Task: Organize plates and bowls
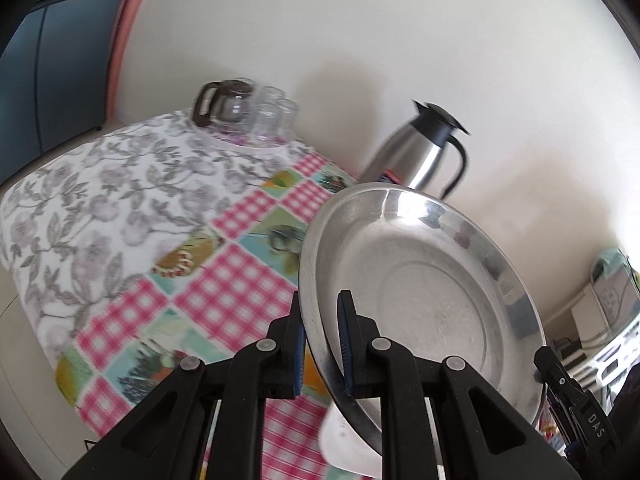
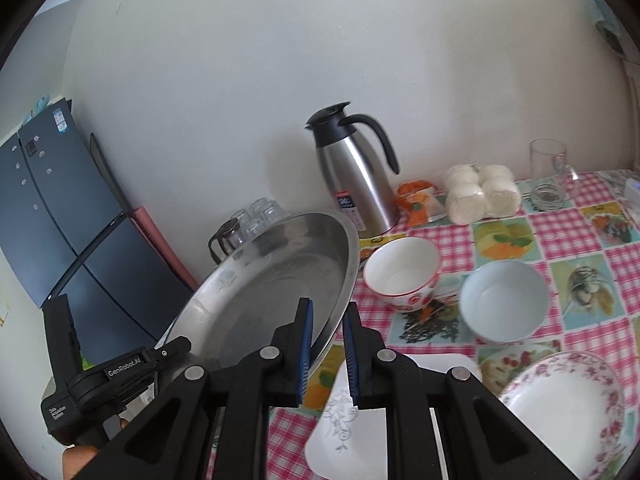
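Note:
A large steel plate (image 1: 420,280) (image 2: 272,280) hangs tilted above the table, held at two opposite edges. My left gripper (image 1: 321,312) is shut on its left rim, and my right gripper (image 2: 328,320) is shut on its right rim. On the checked tablecloth below stand a white bowl with red flowers (image 2: 402,272) and a pale blue bowl (image 2: 504,300). A pink-flowered plate (image 2: 568,412) lies at the front right. A white square plate (image 2: 348,432) (image 1: 348,448) lies right under the grippers, partly hidden by them.
A steel thermos jug (image 2: 356,176) (image 1: 424,152) stands by the wall. A glass pot and several glasses (image 1: 248,112) sit on a tray at the table's far left end. Wrapped buns (image 2: 480,192) and a glass mug (image 2: 548,160) sit at the back right. A dark fridge (image 2: 60,208) stands left.

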A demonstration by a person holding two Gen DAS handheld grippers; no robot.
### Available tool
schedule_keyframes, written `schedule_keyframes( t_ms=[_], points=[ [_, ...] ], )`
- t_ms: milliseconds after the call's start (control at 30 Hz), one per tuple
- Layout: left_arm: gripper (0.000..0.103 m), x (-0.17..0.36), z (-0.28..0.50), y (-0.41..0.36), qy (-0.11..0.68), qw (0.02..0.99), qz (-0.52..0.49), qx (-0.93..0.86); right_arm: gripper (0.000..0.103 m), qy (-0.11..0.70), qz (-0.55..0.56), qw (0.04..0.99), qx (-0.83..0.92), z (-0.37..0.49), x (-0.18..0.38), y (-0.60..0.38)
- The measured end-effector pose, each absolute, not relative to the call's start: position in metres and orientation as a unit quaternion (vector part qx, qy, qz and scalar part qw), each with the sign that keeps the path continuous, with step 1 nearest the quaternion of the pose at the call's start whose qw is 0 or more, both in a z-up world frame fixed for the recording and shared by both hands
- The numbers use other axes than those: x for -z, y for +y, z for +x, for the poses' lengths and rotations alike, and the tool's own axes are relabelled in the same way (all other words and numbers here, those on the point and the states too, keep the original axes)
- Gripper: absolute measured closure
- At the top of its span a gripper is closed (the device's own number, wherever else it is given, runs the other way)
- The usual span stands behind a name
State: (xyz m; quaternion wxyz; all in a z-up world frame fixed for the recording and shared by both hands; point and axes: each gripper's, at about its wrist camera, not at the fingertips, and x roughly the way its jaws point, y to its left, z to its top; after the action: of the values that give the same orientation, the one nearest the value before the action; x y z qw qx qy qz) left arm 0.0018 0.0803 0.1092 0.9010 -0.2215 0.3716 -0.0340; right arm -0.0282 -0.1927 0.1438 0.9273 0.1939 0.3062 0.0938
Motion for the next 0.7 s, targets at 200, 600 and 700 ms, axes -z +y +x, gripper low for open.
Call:
schedule_keyframes(
  t_ms=[200, 600, 700],
  points=[
    [0.087, -0.107, -0.002, 0.042, 0.383, 0.897, -0.211, 0.07, 0.087, 0.305, 0.196, 0.93, -0.063, -0.046, -0.144, -0.229],
    [0.087, -0.087, -0.002, 0.008, 0.427, 0.881, -0.188, 0.079, 0.087, 0.331, 0.2, 0.922, -0.032, -0.063, -0.128, -0.269],
    [0.087, -0.078, 0.002, 0.007, 0.445, 0.874, -0.183, 0.076, 0.087, 0.348, 0.201, 0.915, -0.027, -0.059, -0.117, -0.269]
  ],
)
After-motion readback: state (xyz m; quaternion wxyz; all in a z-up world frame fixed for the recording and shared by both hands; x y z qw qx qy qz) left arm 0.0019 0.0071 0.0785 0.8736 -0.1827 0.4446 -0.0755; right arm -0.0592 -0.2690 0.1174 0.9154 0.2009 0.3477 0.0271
